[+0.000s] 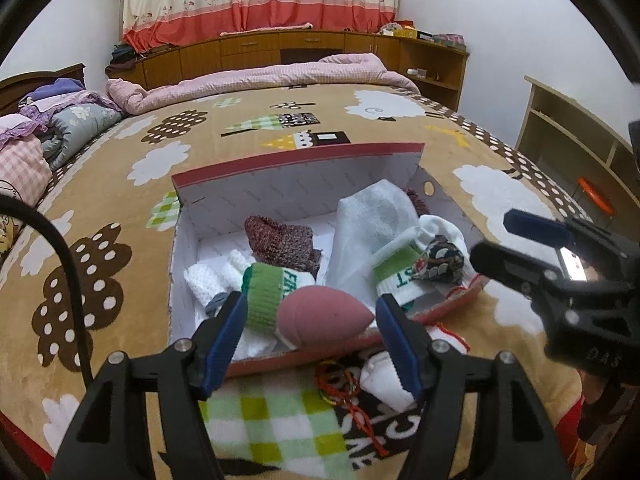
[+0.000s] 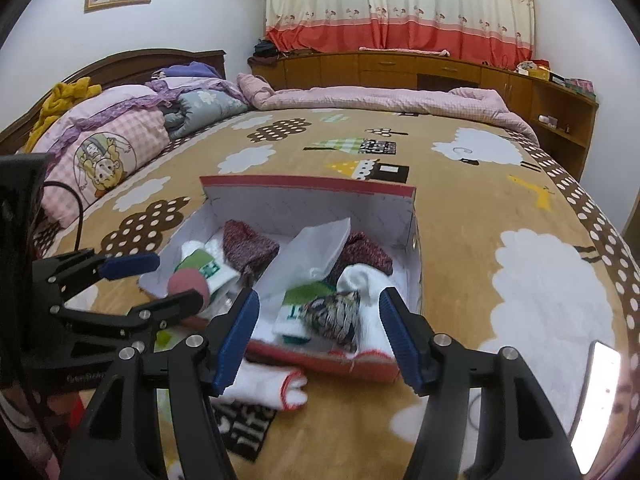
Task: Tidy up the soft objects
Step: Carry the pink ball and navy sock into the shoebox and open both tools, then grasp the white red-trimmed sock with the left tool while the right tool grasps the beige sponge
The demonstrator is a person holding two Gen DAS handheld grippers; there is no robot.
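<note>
A red-edged cardboard box [image 1: 304,160] [image 2: 308,186] sits open on the bed, holding socks, a maroon knit piece [image 1: 280,238], a white cloth [image 1: 368,216], and a dark patterned pouch [image 1: 440,260] [image 2: 336,316]. A pink egg-shaped sponge [image 1: 324,316] [image 2: 188,282] lies at the box's near edge by a green-cuffed white sock [image 1: 264,288]. My left gripper [image 1: 308,332] is open, its jaws either side of the sponge. My right gripper [image 2: 316,328] is open just before the pouch and a second green-cuffed sock [image 2: 296,304].
A white towel with red trim [image 2: 276,384] and coloured string bands [image 1: 340,384] lie on the blanket in front of the box. Folded quilts and pillows [image 2: 120,132] are at the bed's left. Wooden cabinets [image 2: 400,68] run behind the bed.
</note>
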